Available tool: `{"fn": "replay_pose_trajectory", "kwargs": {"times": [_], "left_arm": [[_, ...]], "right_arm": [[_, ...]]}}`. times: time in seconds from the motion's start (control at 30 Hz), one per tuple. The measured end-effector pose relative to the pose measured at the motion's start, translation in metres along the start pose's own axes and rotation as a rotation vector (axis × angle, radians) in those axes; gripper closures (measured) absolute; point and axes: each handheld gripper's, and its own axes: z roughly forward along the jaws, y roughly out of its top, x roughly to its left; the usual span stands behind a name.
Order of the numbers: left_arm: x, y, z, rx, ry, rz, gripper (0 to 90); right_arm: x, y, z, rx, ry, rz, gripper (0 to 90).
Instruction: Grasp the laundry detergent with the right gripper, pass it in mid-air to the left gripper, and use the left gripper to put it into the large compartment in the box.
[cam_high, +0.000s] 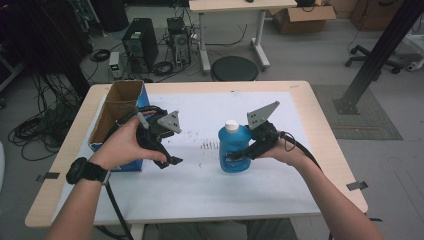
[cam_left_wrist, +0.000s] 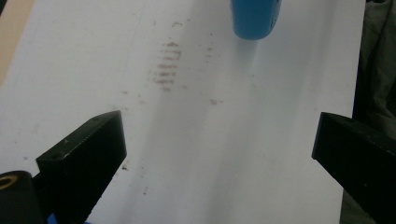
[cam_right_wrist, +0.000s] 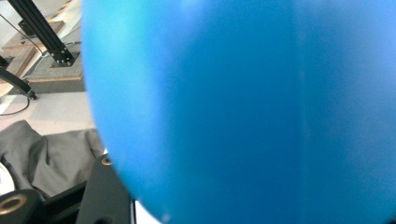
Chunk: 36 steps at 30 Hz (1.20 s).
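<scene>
Blue detergent bottle (cam_right_wrist: 243, 107) crowds the right gripper (cam_high: 250, 150), whose jaws clamp its lower body; it stands upright mid-table on the white sheet (cam_high: 200, 185). From the left gripper (cam_high: 167, 159), jaws spread and empty, it lies at three o'clock, apart.

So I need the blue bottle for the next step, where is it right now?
In the high view the blue bottle stands upright right of the table's middle on the white sheet, with the right gripper at its side and the cardboard box far to its left.
</scene>
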Motion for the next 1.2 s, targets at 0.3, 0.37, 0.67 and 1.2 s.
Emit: {"fn": "replay_pose_trajectory", "kwargs": {"times": [0.3,0.37,0.67,1.2], "left_arm": [[0.002,0.016,-0.017,-0.010,0.014,0.011,3.5],[0.003,0.021,-0.022,-0.009,0.013,0.016,3.5],[0.005,0.039,-0.043,-0.031,0.017,0.026,3.4],[0.003,0.060,-0.057,-0.001,-0.006,0.058,3.4]], "right_arm": [[0.003,0.033,-0.007,0.024,0.006,-0.039,42.6],[0.003,0.041,-0.007,0.043,0.003,-0.051,42.6],[0.011,0.074,0.006,0.075,0.021,-0.093,42.7],[0.016,0.098,0.041,0.114,0.053,-0.134,42.8]]}}
